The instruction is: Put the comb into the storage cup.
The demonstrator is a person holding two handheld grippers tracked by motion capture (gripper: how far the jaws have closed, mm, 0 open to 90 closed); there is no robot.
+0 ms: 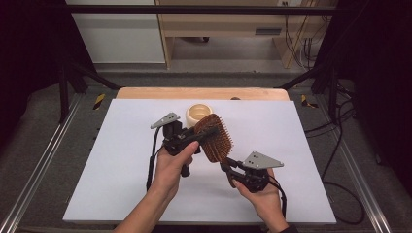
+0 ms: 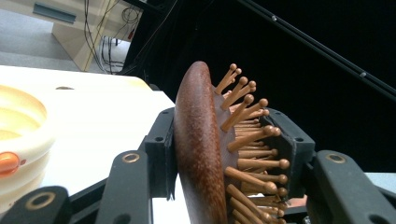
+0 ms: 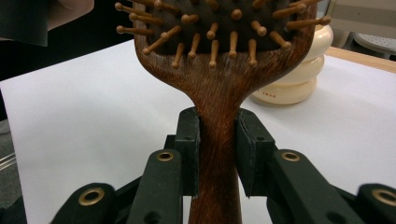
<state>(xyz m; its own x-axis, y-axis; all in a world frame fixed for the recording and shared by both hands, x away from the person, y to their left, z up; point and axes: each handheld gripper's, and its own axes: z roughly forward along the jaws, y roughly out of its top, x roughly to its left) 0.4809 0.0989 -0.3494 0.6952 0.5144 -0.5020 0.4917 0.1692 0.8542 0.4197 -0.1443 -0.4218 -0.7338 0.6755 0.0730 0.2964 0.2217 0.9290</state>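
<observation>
A brown wooden paddle hairbrush (image 1: 219,144) with wooden pins is held in the air between both hands, above the white sheet. My left gripper (image 1: 208,132) is shut on the brush head (image 2: 198,140): one pad presses its smooth back, the other the pin tips, as the left gripper (image 2: 223,151) view shows. My right gripper (image 1: 228,167) is shut on the handle (image 3: 219,93), and in the right gripper (image 3: 217,149) view both pads press its sides just below the neck. Behind the brush a cream ribbed cup (image 1: 198,113) stands on the sheet.
A white sheet (image 1: 121,170) covers most of the wooden table (image 1: 194,93). The cream cup (image 2: 21,135) sits close to the left of my left jaws and also stands behind the brush (image 3: 294,79). Metal rails (image 1: 43,160) flank the table. Cables (image 1: 340,145) lie at the right.
</observation>
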